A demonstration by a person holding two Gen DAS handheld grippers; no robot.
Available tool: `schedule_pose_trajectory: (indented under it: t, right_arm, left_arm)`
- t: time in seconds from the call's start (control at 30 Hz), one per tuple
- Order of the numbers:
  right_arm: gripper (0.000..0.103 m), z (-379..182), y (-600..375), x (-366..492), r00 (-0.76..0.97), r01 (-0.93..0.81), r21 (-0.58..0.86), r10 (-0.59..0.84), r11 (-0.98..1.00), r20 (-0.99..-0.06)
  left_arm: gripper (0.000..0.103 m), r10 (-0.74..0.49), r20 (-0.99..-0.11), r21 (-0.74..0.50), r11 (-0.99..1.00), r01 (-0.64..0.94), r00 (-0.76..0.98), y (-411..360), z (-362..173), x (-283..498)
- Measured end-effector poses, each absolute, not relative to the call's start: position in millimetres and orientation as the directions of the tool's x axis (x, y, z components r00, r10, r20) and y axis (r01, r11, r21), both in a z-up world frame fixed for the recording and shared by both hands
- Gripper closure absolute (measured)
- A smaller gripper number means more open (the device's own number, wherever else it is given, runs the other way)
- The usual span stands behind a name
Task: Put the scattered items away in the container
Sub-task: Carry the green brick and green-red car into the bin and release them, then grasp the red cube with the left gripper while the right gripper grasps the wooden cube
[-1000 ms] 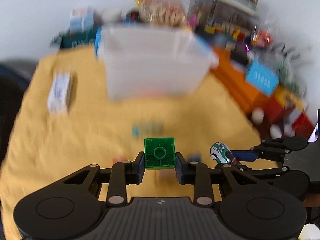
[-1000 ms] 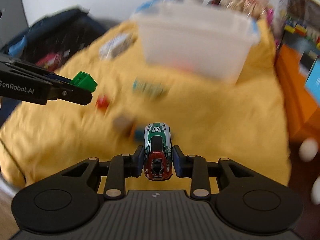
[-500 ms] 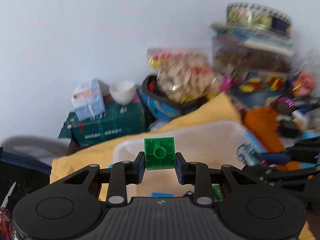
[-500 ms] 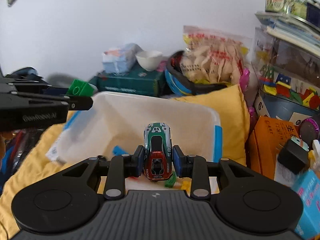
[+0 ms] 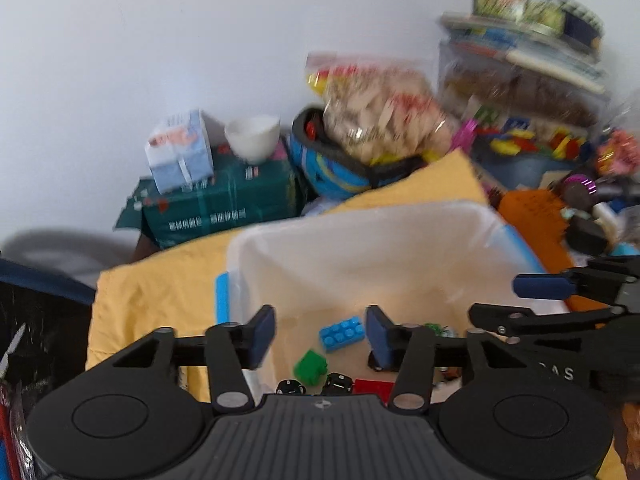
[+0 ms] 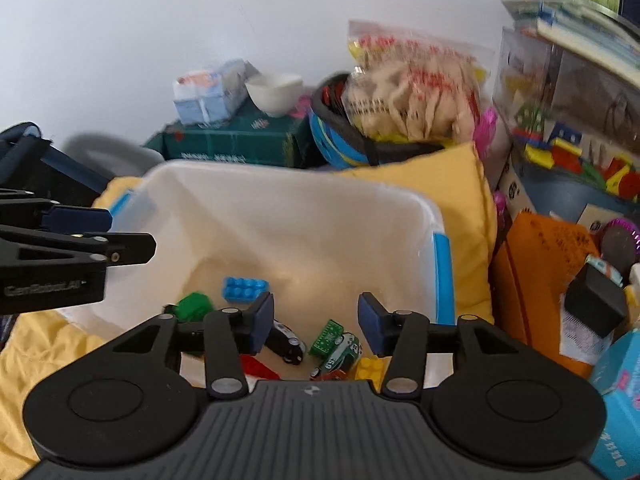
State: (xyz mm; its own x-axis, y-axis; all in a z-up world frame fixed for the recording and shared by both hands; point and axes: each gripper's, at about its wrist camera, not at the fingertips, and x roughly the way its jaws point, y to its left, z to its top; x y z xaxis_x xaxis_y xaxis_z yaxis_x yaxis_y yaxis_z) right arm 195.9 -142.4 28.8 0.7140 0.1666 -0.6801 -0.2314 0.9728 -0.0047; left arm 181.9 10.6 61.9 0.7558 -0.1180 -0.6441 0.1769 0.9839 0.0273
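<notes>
Both grippers hang open and empty over the white plastic container [image 5: 360,240] on the yellow cloth. My left gripper [image 5: 320,334] is above its near left side; the green brick [image 5: 310,367] lies on the floor below it, beside a blue brick [image 5: 342,334]. My right gripper [image 6: 316,324] is above the container [image 6: 280,208]; the green-and-white toy car [image 6: 338,356] lies inside below it, next to a black toy car [image 6: 286,346], a green piece [image 6: 327,338], a yellow brick [image 6: 370,368], the blue brick [image 6: 245,289] and the green brick [image 6: 194,306].
Behind the container stand a green box [image 5: 224,208] with a carton and a white bowl [image 5: 253,136], a snack bag [image 5: 380,116] and stacked shelves of toys [image 6: 568,112]. An orange box [image 6: 536,272] and a blue box [image 6: 620,400] crowd the right side.
Both grippers have opened over the container. The green brick dropped from the left one and the toy car from the right one; both now lie inside.
</notes>
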Motion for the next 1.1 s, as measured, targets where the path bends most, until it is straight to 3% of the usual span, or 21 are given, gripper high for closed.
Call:
schedule_pose_trajectory:
  t: [0.1,0.2,0.4,0.6,0.73,0.9,1.0,1.1]
  right_arm:
    - [0.041,41.3,-144.8,166.9,0.723,-0.290,0.015,0.230,0.957,-0.651]
    - [0.036,36.0,-145.4,130.6,0.705,-0.353,0.012,0.275,0.935,-0.654]
    - [0.040,-20.1,-139.0,51.4,0.630,-0.466,-0.016,0.319,0.884,-0.708]
    - [0.043,-63.4,-100.4,8.3,0.549,-0.622,-0.089,0.354,0.778,-0.757]
    - [0.042,-78.0,-73.7,9.5,0.565,-0.680,-0.203,0.326,0.705,-0.758]
    - [0.043,-85.4,-69.6,22.3,0.537,-0.677,-0.154,0.339,0.720,-0.773]
    - [0.043,-89.5,-70.7,22.3,0.519,-0.688,-0.139,0.350,0.712,-0.779]
    - [0.047,-92.7,-69.5,24.2,0.507,-0.694,-0.134,0.350,0.707,-0.788]
  left_arm:
    - [0.030,-0.133,-0.607,0.040,0.980,0.197,0.784,21.1,68.0,146.8]
    - [0.030,-0.128,-0.635,0.069,0.973,0.221,0.762,31.6,52.7,113.7]
    - [0.030,-0.075,-0.763,0.123,0.958,0.259,0.642,42.9,-16.4,58.1]
    - [0.031,-0.102,-0.826,0.078,0.953,0.292,0.554,44.7,-64.8,39.7]
    - [0.036,-0.078,-0.853,0.077,0.959,0.272,0.517,45.0,-81.1,46.2]
    - [0.048,-0.153,-0.875,-0.045,0.970,0.237,0.459,51.0,-92.4,60.8]
    - [0.073,-0.173,-0.876,-0.063,0.966,0.249,0.450,48.7,-90.9,59.4]
    - [0.073,-0.169,-0.879,-0.041,0.958,0.283,0.445,44.7,-83.7,52.8]
